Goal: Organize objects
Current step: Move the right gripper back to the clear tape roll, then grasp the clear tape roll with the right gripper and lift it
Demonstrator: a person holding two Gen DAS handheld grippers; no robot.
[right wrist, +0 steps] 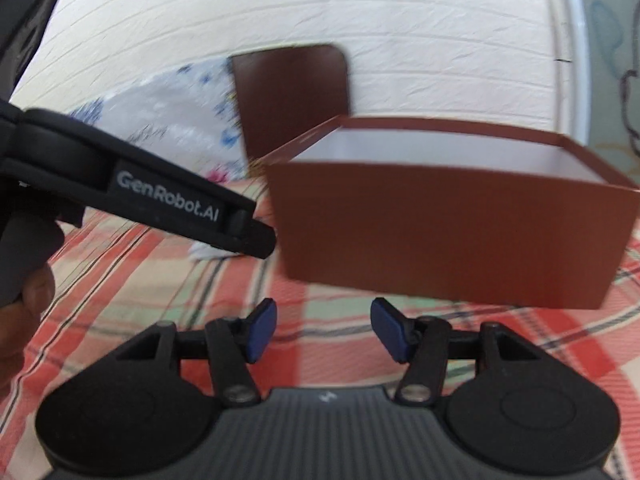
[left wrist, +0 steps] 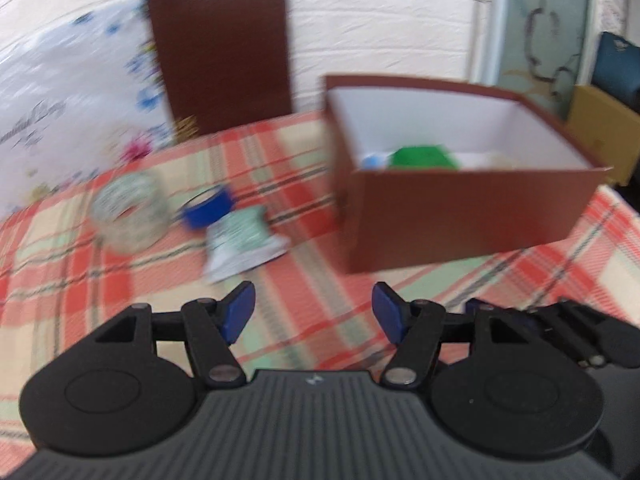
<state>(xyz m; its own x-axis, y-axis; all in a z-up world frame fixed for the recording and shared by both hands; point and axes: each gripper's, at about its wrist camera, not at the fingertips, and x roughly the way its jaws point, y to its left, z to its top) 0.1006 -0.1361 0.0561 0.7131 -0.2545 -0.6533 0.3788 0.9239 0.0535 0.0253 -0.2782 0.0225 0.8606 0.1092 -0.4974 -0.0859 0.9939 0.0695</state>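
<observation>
Checked cloth in red, cream and green covers the table point(left wrist: 80, 280). On it stands an open brown box point(left wrist: 460, 216) with white inner walls; something green point(left wrist: 424, 157) and a pale blue item lie inside, blurred. To the box's left, still on the cloth, sit three loose things: a clear tape roll point(left wrist: 126, 214), a blue tape roll point(left wrist: 208, 210) on its side, and a white and green packet point(left wrist: 244, 246) just in front of the blue roll. A brown lid point(left wrist: 220, 56) leans upright against the white wall behind, next to a printed plastic bag point(left wrist: 68, 92).

The left gripper point(left wrist: 314, 312) hangs above the cloth with its blue pads spread and nothing between them; the packet lies just ahead and slightly to its left. The right gripper point(right wrist: 324, 328) is likewise spread and empty, facing the box's near wall. In the right view the left gripper crosses in from the side, close to the box corner, with part of a hand point(right wrist: 24, 320) behind it.

Both views are smeared, so exact positions are uncertain. Likely risks: the two grippers are close and could knock together; a pad could nudge the light box; the flat packet may slide on the cloth rather than lift; the rolls could roll away if bumped.
</observation>
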